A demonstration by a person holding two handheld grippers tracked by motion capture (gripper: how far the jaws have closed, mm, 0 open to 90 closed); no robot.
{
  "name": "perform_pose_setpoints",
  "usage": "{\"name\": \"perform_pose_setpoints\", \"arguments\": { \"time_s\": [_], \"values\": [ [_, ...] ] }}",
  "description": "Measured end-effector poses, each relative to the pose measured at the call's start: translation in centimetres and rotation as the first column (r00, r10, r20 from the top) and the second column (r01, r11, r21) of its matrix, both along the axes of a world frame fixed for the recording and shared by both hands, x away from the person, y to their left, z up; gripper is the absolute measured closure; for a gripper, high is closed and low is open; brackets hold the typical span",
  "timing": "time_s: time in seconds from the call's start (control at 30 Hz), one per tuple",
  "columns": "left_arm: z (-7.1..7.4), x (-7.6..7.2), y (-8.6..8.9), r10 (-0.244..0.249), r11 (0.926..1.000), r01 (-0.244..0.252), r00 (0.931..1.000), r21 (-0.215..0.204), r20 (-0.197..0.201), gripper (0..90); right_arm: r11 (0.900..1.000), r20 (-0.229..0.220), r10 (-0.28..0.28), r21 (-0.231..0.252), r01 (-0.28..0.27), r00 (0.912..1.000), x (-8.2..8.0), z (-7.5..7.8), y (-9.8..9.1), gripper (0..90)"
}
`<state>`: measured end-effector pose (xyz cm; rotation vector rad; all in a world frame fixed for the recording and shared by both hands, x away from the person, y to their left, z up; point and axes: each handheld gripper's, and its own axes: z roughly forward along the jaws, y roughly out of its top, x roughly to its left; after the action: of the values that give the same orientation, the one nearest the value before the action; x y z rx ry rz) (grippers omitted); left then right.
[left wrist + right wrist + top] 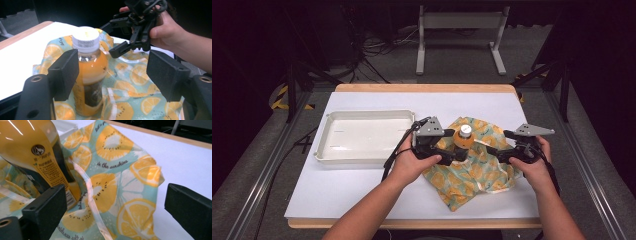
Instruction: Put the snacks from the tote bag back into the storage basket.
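Note:
A bottle of orange drink [464,137] with a white cap stands upright on a cloth [472,172] printed with orange and lemon slices, right of the table's middle. My left gripper [447,148] comes in from the left. In the left gripper view its jaws [115,72] stand wide apart, with the bottle [90,72] close beside the left pad and a broad gap to the right pad. My right gripper [494,150] reaches in from the right. Its jaws [115,205] are open over the cloth [112,177], with the bottle [32,152] just beyond the left pad.
A white tray [367,114] with nothing in it lies on the left half of the white table top [362,185]. Bare table runs along the front and far edges. A grey metal stand [459,22] and cables are on the floor behind the table.

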<state>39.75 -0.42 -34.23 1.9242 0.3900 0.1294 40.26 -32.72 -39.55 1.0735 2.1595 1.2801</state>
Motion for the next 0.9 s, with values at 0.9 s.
{"name": "perform_pose_setpoints", "arguments": {
  "time_s": [0.9],
  "values": [
    [-1.3, 5.0, -1.3, -0.055, 0.9949, 0.053, 0.9983, -0.085, -0.022, 24.8, 0.9962, 0.083, 0.058, 0.059, -0.063, 0.9949, -1.3, 1.6, -1.8, 7.2]
  ]
}}
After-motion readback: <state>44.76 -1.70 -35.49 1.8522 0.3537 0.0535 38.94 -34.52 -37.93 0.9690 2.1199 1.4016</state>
